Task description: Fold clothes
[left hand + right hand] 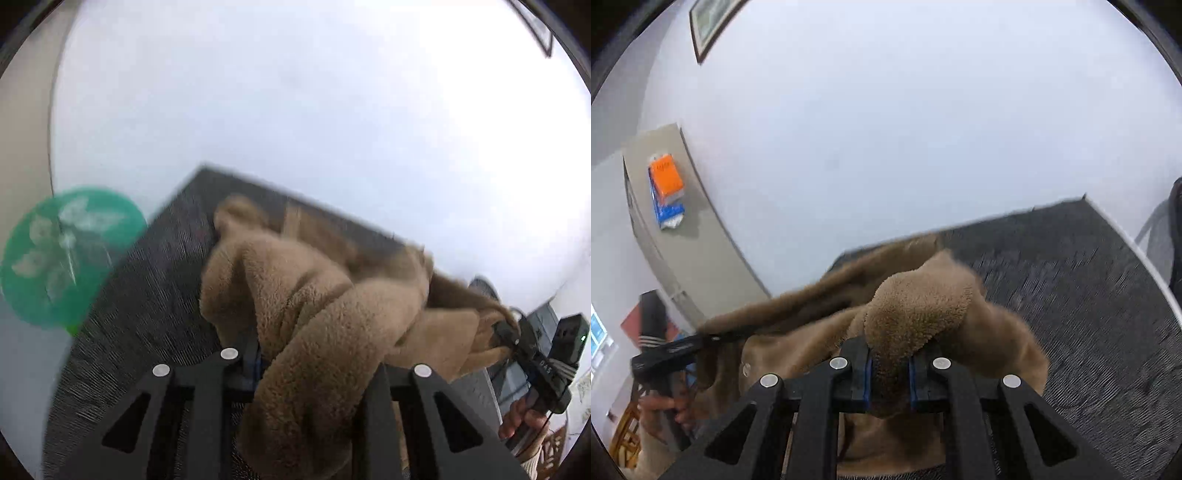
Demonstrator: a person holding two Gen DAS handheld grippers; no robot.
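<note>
A tan fleece garment [306, 295] hangs bunched above the dark grey woven mat [155, 295], stretched between both grippers. My left gripper [306, 373] is shut on a thick fold of it, which hides most of the pads. At the right of that view, the right gripper [511, 334] pinches the garment's other end, with a hand [521, 417] below it. In the right wrist view, my right gripper [890, 373] is shut on a rounded wad of fleece [916, 314] between its blue pads [868, 380]. The left gripper [713, 338] grips the fabric edge at the far left.
A green round disc with a white leaf pattern [70, 254] stands left of the mat. The mat's far corner [1084, 199] meets a white table edge [1126, 240]. A shelf holds orange and blue boxes [665, 184]. A dark chair [1174, 236] is at the right.
</note>
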